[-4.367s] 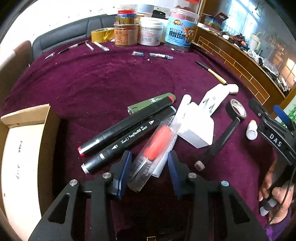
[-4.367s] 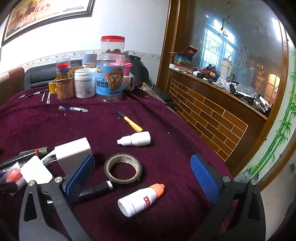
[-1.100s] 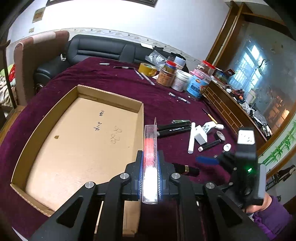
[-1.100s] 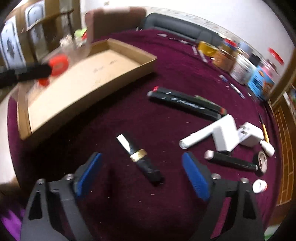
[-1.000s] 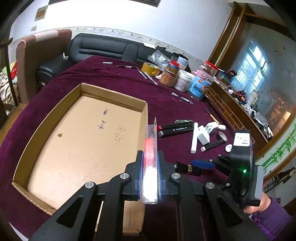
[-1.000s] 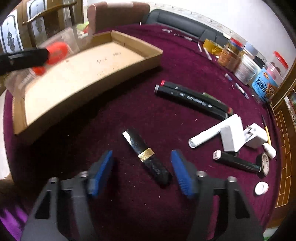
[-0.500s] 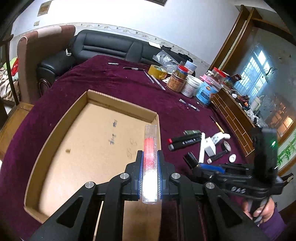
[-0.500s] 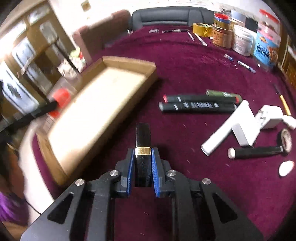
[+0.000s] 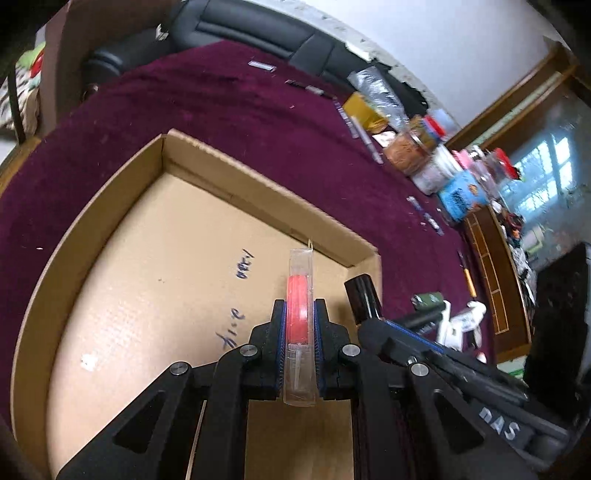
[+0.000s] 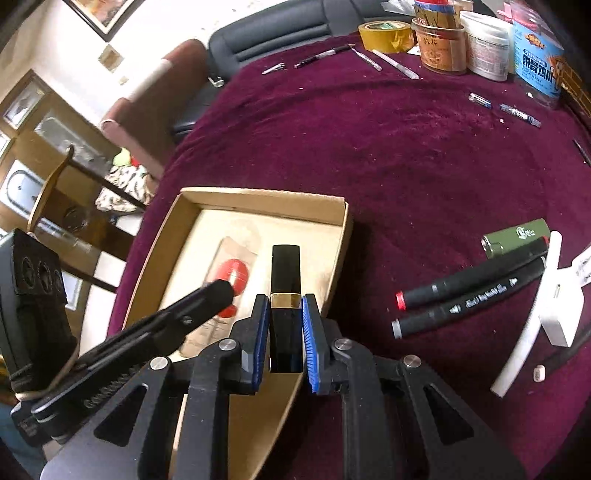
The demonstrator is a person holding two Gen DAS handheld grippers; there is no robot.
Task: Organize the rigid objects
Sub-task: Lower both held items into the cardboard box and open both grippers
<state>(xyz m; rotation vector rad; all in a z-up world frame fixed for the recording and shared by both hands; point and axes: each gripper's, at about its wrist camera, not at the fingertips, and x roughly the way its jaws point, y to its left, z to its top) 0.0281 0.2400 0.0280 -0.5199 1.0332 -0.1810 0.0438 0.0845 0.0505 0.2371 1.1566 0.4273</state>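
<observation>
While both tongs hang over the box (image 10: 341, 236), keep them apart — left gripper (image 9: 300, 325) clenched on the clear case (image 9: 300, 354), right gripper (image 10: 282, 328) grasping the black tube (image 10: 285, 273). Lower each toward 12 o'clock, then release gently.

A round table (image 10: 369, 147) under a dark purple velvet cloth carries everything. A shallow cardboard tray (image 10: 341, 236) sits near its edge. To one side lie two black markers (image 10: 469, 295) side by side, a green case (image 10: 517, 236) touching them, and a white stick (image 10: 532, 314) beside a white block (image 10: 561, 306). At the far rim stand a roll of yellow tape (image 10: 386, 35), jars (image 10: 439, 48) and a few scattered pens (image 10: 391, 62).
</observation>
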